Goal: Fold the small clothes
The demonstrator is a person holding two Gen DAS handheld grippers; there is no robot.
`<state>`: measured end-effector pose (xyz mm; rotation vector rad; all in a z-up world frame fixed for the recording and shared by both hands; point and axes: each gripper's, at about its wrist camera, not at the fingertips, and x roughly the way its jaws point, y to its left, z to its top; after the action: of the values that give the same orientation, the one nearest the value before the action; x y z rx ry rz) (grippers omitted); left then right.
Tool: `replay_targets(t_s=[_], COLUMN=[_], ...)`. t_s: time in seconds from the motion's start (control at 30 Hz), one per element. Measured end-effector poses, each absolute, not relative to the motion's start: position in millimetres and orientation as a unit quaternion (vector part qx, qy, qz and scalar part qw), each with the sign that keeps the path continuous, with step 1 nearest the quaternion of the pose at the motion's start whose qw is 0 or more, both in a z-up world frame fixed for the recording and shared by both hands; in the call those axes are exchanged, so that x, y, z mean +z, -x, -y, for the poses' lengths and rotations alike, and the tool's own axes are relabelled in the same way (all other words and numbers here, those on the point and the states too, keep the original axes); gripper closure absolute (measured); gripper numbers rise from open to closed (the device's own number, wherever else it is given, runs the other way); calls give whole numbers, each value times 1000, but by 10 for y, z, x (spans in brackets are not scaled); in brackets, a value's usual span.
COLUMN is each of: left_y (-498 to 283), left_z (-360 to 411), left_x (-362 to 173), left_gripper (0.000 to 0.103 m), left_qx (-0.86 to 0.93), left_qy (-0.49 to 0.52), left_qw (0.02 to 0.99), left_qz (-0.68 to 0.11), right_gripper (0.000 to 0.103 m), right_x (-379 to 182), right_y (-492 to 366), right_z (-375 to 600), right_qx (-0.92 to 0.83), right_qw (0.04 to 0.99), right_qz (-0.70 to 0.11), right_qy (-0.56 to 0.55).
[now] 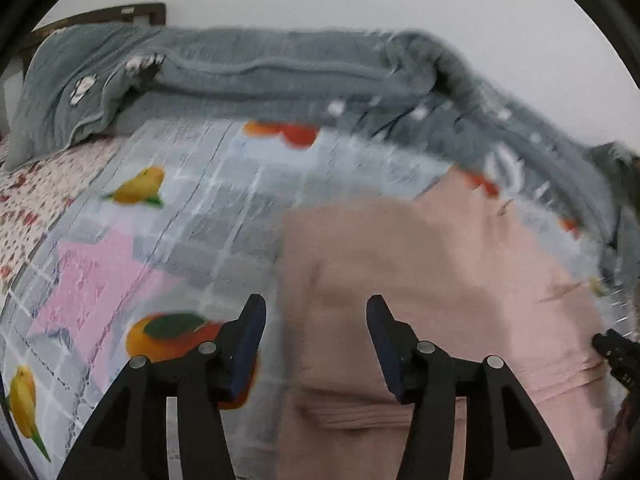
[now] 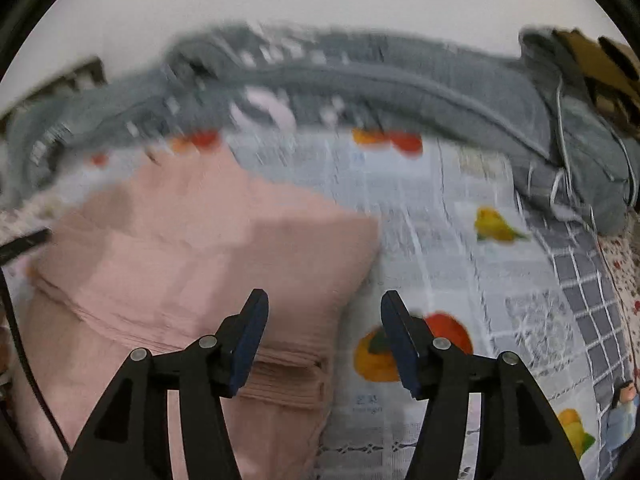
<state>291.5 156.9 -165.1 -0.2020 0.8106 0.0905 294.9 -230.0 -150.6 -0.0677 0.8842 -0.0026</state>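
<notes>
i see a plain dusty-pink garment (image 1: 432, 280), ribbed at its hem, on a pale blue-grey checked bedsheet (image 1: 208, 208) printed with oranges, yellow birds and a pink star. along the bed's far edge a grey-green blanket (image 1: 260, 76) carries small white-and-black motifs. my grippers' fingers (image 1: 250, 344) are black with dark blue pads.

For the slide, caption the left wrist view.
Open left gripper above a folded pink garment on a fruit-print bedsheet.

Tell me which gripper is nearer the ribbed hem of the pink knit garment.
Left. The left gripper hangs open right over the pink knit garment, its ribbed hem between the fingers. The right gripper is open at the garment's edge, half over the fruit-print sheet.
</notes>
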Motion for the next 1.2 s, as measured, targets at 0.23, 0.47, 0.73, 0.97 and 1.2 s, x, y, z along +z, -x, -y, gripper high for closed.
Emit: replay_targets(t_s=[0.23, 0.47, 0.73, 0.97, 1.2], left_y=[-3154, -3505, -3611, -3470, -3030], left_z=[-1567, -1538, -1557, -1527, -1534], left_x=[-1770, -1764, -1774, -1724, -1557], left_gripper=[50, 50, 49, 40, 39], left_qx=[30, 32, 27, 22, 16], left_qy=[96, 80, 92, 81, 85], left_qw=[907, 907, 908, 912, 929], left_qz=[-408, -412, -408, -401, -360], right_gripper=[46, 46, 47, 44, 44], right_x=[-1651, -1669, -1701, -1632, -1202], right_y=[-3112, -3377, -3541, -3435, -2709], right_z=[2406, 2430, 2419, 2398, 2372], right_qx=[-18, -14, -22, -20, -30], right_qw=[899, 894, 898, 903, 928], right_qz=[-438, -447, -439, -429, -370], right_qy=[2, -8, -6, 1, 18])
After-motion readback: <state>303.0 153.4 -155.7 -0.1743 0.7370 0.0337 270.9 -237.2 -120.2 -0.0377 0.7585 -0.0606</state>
